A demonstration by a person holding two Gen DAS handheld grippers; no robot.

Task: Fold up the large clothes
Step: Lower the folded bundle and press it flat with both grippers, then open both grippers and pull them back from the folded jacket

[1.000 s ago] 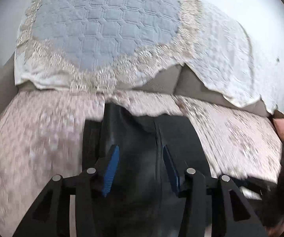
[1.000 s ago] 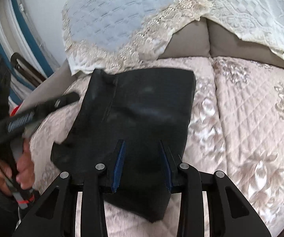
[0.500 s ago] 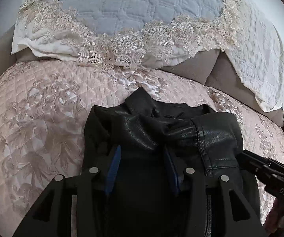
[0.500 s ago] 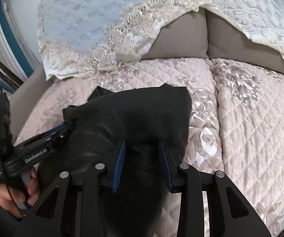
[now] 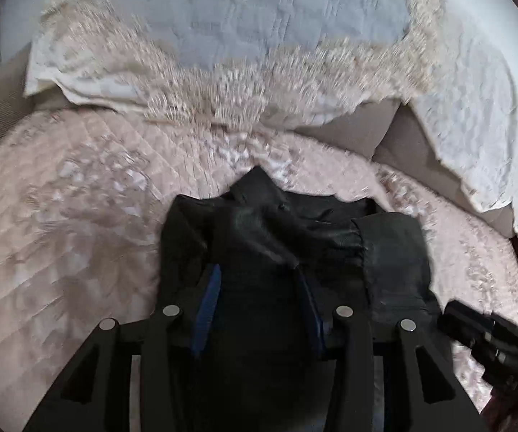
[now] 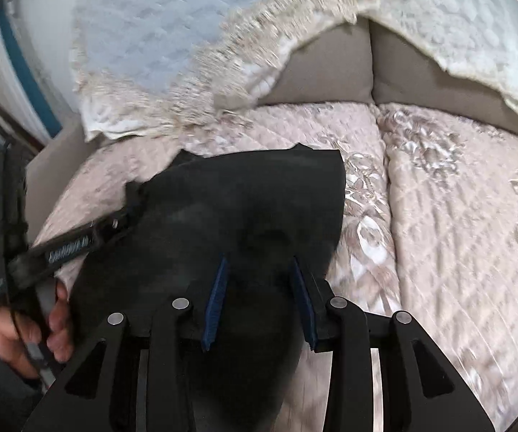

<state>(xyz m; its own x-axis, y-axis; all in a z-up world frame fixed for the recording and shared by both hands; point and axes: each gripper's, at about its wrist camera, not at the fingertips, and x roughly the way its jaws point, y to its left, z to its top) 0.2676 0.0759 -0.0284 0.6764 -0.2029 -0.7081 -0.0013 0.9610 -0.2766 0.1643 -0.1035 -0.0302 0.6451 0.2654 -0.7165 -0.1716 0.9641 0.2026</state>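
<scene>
While both claws stand spread, black jacket (image 5: 295,237) lies directly ahead beneath left claw (image 5: 259,302) and right claw (image 6: 259,295), collar end farthest.

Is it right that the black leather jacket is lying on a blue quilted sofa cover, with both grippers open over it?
Not quite: the black leather jacket lies on a pale pink quilted sofa cover, as the right wrist view shows. The blue is only the lace-edged throw on the backrest. The left gripper and right gripper are open over the jacket.
</scene>
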